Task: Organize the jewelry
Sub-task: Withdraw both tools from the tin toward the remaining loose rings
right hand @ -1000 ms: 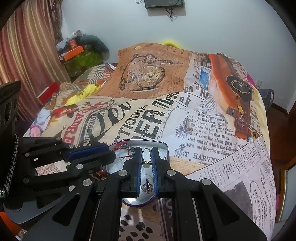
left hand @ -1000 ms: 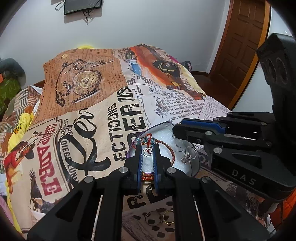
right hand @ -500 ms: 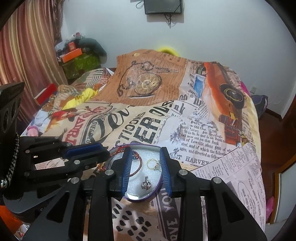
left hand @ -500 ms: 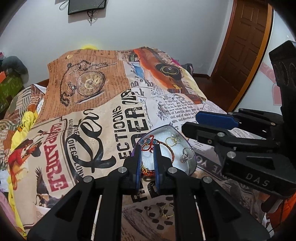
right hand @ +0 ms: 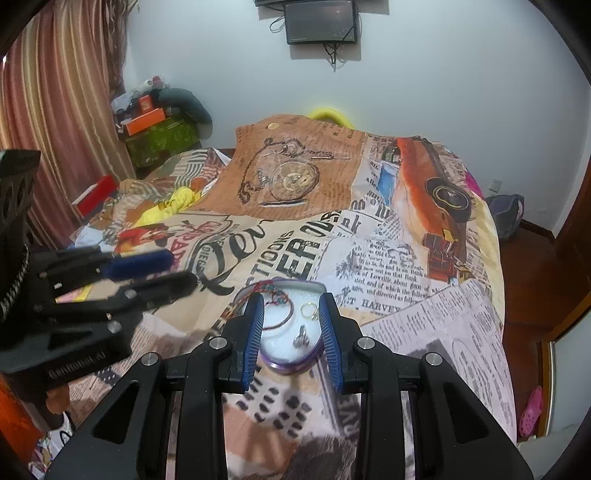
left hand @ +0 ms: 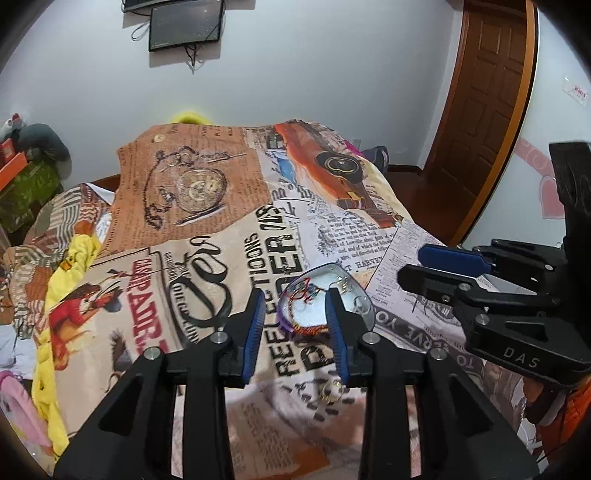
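A heart-shaped tin point(left hand: 364, 295) point(right hand: 288, 363) with a white lining lies on the printed bedspread. In it are a red beaded bracelet point(left hand: 308, 328) point(right hand: 275, 308), a gold ring point(right hand: 308, 309) and a silver ring point(right hand: 301, 338). Two more rings point(left hand: 328, 390) lie on the bedspread in front of the tin. My left gripper point(left hand: 295, 299) is open and empty above the tin's near side. My right gripper point(right hand: 291, 304) is open and empty, raised above the tin; it shows at the right of the left wrist view point(left hand: 443, 266).
The bedspread point(right hand: 369, 240) covers a bed that drops off at the right to a wooden floor. Boxes and clutter point(right hand: 155, 125) stand at the far left. A door point(left hand: 484, 110) is at the right and a screen point(right hand: 319, 22) hangs on the wall.
Both grippers have opened and pulled up and back from the tin. The left let go of the bracelet and the right let go of the gold ring, which now lie in the tin.
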### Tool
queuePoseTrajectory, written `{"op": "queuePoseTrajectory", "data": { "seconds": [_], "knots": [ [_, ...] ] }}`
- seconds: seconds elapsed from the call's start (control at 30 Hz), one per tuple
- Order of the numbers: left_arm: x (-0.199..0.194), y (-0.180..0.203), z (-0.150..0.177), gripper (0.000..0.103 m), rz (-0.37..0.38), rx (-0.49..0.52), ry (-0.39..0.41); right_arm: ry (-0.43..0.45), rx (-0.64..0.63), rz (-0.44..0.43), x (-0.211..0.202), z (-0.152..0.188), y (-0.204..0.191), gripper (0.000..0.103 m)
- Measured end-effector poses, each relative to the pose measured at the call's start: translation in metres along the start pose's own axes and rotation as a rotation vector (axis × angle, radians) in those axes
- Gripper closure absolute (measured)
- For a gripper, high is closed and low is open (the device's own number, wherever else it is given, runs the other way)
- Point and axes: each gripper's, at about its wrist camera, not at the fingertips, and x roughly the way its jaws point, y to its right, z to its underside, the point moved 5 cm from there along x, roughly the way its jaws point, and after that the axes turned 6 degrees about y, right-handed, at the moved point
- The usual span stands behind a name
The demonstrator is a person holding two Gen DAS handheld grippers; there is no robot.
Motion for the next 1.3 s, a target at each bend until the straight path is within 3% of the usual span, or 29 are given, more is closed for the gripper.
{"op": "queuePoseTrajectory", "data": {
  "seconds": [0.27,0.63,1.07,1.3],
  "knots": [
    [-0.013,-0.018,0.028,0.069,-0.023,-0.019,-0.054,-0.056,-0.005,-0.011,-0.001,0.024,-0.017,0.075],
    [-0.003,-0.029,0.082,0.069,-0.017,-0.013,-0.165,-0.217,-0.07,-0.061,0.033,0.075,-0.054,0.075],
    [0.009,-0.045,0.099,0.069,-0.015,-0.064,-0.196,-0.314,-0.164,-0.09,0.064,0.082,-0.067,0.075],
    [0.012,-0.037,0.096,0.069,0.004,-0.057,-0.197,-0.309,-0.142,-0.131,0.064,0.083,-0.062,0.08]
  ]
}}
